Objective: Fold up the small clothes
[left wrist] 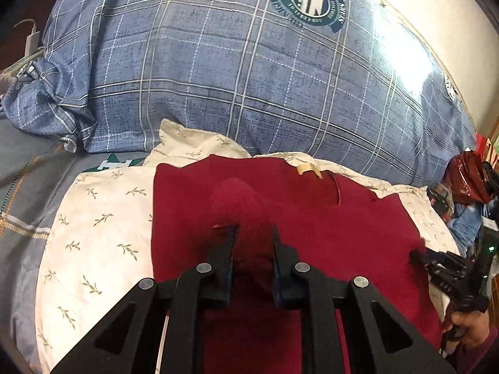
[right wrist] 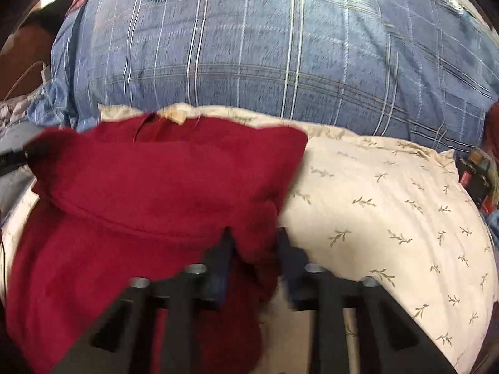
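Now each tool, left tool (left wrist: pixel 254 229) and right tool (right wrist: pixel 254 233), pinches the red garment (left wrist: pixel 280 202) on the leaf-print pillow (left wrist: pixel 103 218).

Both wrist cams close, angled down, sharing red garment (left wrist: pixel 280 205), pillow (right wrist: pixel 389 218)

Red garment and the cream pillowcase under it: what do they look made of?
Red garment: looks like fleece or brushed knit, matte with a fuzzy nap; can't tell which. Pillowcase: looks like thin woven cotton, smooth, finely creased, printed with small leaf sprigs.
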Motion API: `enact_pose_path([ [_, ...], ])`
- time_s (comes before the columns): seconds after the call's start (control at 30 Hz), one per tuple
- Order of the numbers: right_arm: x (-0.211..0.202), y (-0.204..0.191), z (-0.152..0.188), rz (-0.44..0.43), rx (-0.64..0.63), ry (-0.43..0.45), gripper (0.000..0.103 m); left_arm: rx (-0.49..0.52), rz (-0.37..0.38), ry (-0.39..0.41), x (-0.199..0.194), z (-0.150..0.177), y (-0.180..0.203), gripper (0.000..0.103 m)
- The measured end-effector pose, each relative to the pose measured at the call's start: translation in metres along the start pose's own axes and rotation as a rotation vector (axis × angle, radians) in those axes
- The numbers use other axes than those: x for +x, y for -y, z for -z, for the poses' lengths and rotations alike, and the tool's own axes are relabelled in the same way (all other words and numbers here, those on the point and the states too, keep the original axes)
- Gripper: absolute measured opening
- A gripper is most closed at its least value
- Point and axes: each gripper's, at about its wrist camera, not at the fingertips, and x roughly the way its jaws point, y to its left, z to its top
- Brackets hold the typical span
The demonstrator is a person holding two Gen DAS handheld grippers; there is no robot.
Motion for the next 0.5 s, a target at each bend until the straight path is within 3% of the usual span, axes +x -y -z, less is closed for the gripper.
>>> enact_pose_path([
  [0.1,-0.024,0.003,0.006,-0.014,0.019,0.043,0.013,-0.016,-0.010,-0.030,0.006,0.004,-0.004,0.018],
  [0.17,-0.026,0.006,0.016,-0.006,0.020,0.014,0.012,-0.021,-0.033,-0.060,0.015,0.006,-0.003,0.018],
  [0.23,-0.020,0.012,0.030,0.012,0.019,-0.051,0.000,-0.021,-0.048,-0.068,0.019,0.007,-0.003,0.018],
  [0.33,-0.026,0.038,0.043,-0.026,0.130,-0.088,0.001,-0.033,-0.044,-0.067,0.019,0.005,-0.003,0.019],
  [0.4,-0.042,0.054,0.038,-0.092,0.254,-0.030,0.011,-0.031,-0.045,-0.064,0.019,0.005,-0.002,0.019],
  [0.47,-0.047,0.061,0.027,-0.125,0.320,0.026,0.046,-0.026,-0.049,-0.066,0.020,0.006,-0.001,0.019],
  [0.5,-0.045,0.061,0.023,-0.134,0.335,0.029,0.071,-0.023,-0.052,-0.069,0.021,0.007,-0.001,0.019],
])
